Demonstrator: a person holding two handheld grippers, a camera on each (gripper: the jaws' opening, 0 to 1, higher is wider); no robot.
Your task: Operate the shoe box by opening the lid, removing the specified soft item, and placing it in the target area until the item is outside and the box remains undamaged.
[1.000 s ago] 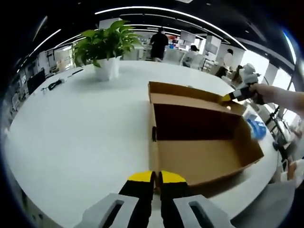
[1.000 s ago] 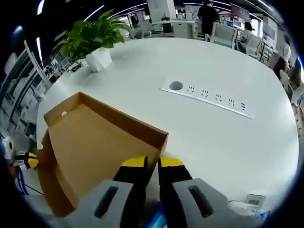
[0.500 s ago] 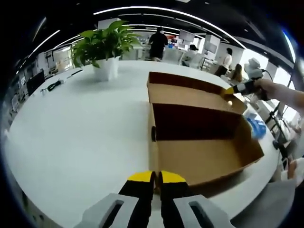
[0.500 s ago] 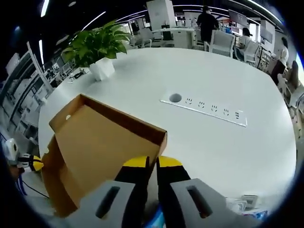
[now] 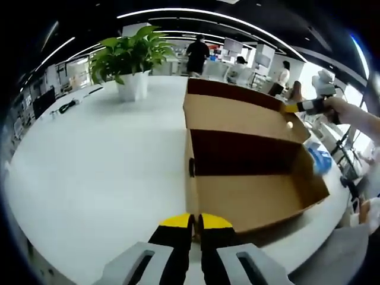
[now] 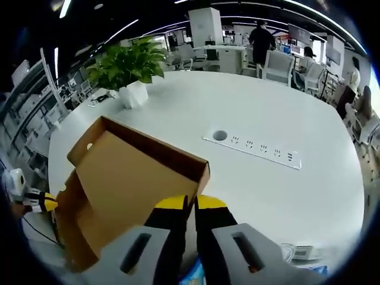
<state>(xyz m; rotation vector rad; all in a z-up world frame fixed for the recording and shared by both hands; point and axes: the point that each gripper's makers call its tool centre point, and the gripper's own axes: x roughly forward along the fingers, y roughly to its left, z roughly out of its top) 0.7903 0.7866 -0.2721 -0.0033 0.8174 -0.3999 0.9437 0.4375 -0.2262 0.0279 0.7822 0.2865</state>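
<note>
1. Office table (image 5: 89,178) is carrying the shoe box (image 5: 249,196), its lid (image 5: 237,116) raised.
2. Right gripper (image 6: 190,205) is clamping the lid edge; left gripper (image 5: 193,222) is pinching the box wall.
3. Lid's looking nearly done; soft item isn't visible inside, so removal's pending.

No text, label or number can be read anywhere.

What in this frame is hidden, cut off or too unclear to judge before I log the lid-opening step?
- Box interior: in the left gripper view the shoe box far inside wall lies in shadow, and no soft item can be made out.
- Blue item: half hidden behind the box's right wall; unidentifiable.
- Right gripper: its jaws overlap the lid edge, hiding the grip.
- Left gripper: jaws cover the box's near edge; contact unclear.
</note>
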